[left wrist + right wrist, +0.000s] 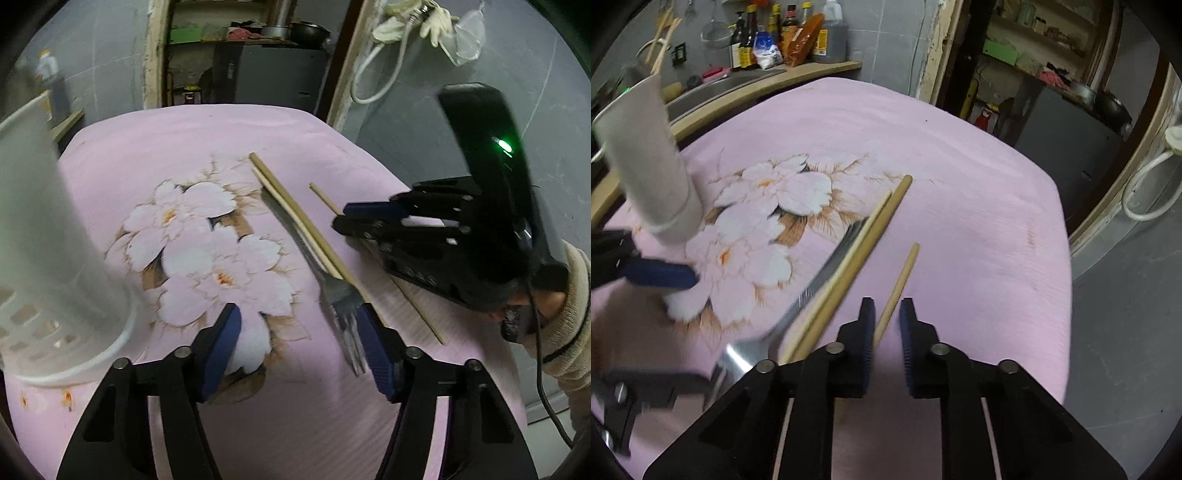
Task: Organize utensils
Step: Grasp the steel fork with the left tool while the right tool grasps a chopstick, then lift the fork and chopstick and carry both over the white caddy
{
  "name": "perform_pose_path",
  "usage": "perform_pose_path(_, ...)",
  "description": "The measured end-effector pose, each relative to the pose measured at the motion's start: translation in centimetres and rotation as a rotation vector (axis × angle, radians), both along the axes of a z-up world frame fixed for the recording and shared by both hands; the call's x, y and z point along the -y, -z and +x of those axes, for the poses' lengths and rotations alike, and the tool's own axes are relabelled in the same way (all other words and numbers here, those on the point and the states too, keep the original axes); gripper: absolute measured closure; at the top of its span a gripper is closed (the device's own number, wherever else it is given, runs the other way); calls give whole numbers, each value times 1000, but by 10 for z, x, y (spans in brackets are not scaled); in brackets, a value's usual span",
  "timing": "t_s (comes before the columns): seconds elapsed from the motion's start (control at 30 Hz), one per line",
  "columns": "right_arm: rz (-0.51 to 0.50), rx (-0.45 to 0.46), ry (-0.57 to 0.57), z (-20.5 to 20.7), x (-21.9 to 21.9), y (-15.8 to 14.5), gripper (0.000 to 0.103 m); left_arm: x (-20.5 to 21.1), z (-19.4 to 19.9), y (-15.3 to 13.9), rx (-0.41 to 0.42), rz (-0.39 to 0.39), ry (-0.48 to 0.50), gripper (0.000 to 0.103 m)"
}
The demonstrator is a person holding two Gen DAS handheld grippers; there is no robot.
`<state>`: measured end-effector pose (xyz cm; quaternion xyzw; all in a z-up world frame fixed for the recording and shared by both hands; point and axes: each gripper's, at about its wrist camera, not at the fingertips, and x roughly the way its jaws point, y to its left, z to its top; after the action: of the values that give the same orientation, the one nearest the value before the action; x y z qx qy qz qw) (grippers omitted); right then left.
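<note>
- Dim indoor light with a cool cast; the pink cloth point(295, 133) is evenly lit, with only soft shadows.
- Strong fisheye bending; black vignette at every corner.
- Motion blur smears the white holder point(48, 236) and the fork point(340, 295) beside it.
- A green lamp point(504, 146) glares on the right tool's housing.

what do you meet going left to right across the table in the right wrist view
white utensil holder → flower print → fork → pair of chopsticks → single chopstick, lying between the right gripper's fingers
</note>
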<state>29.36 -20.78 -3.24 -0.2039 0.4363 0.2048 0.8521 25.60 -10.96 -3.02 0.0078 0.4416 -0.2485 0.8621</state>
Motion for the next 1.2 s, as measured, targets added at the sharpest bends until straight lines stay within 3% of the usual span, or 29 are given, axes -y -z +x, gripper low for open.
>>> perform_pose_path(0.1, -2, 4, -7, -10, 8, 0, 95, 11, 6, 3, -25, 6, 37, 66)
perform_pose_path(0.2, 2, 7, -4, -18, 15, -2, 96, 18, 15, 7, -76, -29, 57, 73)
perform_pose_path(0.5, 70, 3, 23, -27, 28, -4, 96, 10, 32, 13, -191, -113, 45, 74)
perform_pose_path(0.57, 80, 5, 28, -28, 28, -4, 96, 11, 32, 11, -187, -110, 49, 78)
perform_pose_path(0.63, 90, 8, 33, -29, 30, -4, 96, 13, 25, 9, -195, -131, 67, 93)
perform_pose_path(0.73, 111, 9, 48, -32, 30, -4, 97, 14, 27, 9, -208, -144, 68, 99)
perform_pose_path(1.0, 130, -4, 57, -48, 34, -6, 100, -9, 6, 6, -231, -172, 27, 103)
perform_pose_path(1.2, 131, -40, 43, -68, 33, -3, 100, -50, -29, 2, -265, -229, 20, 103)
